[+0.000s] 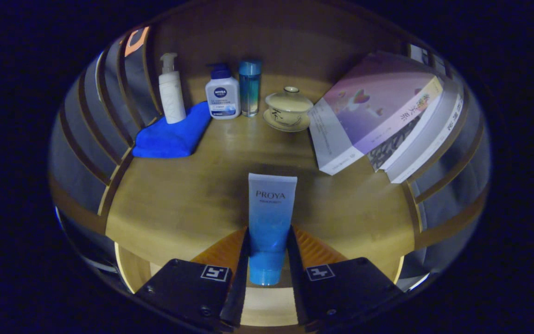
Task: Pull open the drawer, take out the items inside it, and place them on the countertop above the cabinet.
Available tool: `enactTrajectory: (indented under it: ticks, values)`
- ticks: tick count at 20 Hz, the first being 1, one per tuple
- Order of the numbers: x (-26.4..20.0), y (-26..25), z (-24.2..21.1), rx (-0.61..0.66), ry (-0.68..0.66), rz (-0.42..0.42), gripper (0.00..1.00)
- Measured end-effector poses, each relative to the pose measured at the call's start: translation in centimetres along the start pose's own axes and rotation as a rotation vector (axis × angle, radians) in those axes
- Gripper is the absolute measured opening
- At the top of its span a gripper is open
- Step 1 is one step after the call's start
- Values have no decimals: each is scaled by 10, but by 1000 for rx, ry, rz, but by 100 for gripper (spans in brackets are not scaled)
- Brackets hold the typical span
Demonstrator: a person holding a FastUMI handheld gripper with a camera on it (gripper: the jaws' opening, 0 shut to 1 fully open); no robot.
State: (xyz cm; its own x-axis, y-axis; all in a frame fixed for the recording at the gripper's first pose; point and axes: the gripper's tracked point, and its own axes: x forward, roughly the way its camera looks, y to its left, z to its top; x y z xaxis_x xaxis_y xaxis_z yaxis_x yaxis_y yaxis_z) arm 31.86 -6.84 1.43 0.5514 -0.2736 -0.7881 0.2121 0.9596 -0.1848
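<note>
a: between the fingers, low over the countertop point(179, 204), there's the blue tube point(270, 222). gripper point(269, 260) closed down to the tube's width, both fingers pressing its lower body just above the cap end, crimped flat end pointing ahead.

b: is it resting on the wood or held up?

a: can't tell. looks close to the surface, cap end toward the camera. call it in hand, near placement.

b: how does it handle?

a: my read: light, soft plastic, squashy walls, smooth and a bit slippery. squeeze too hard and it dents or slides forward out of the grip. the cap end is the stiff part, so holding near there as now is the sensible spot. the flat end would just fold.

b: what's around it?

a: well beyond the fingers, along the back: white pump bottle point(171, 93) standing on a blue cloth point(174, 134), white bottle with dark cap point(223, 95) beside it, blue-green bottle point(250, 88) just next to that, lidded cup on a saucer point(288, 109), then a leaning stack of books point(378, 116). all well apart from the tube.

b: risks?

a: bare wood ahead of the tube, so little. likely rolls some once let go; lay it flat.
</note>
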Motion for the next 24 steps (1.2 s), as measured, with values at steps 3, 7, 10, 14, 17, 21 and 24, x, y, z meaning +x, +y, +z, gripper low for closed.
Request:
enactTrajectory:
  ticks: [3, 7, 10, 14, 17, 21, 24]
  values:
    - [8, -1, 2, 9, -13, -15, 51]
    - [-3, -4, 4, 17, -37, -19, 56]
    - [-18, -7, -3, 34, -44, -14, 61]
    - [-50, -6, -20, 25, -67, 26, 67]
    - [-82, 0, -36, 11, -104, 73, 69]
    - [-123, 6, -66, -2, -165, 138, 76]
    - [-150, 5, -94, -8, -211, 171, 80]
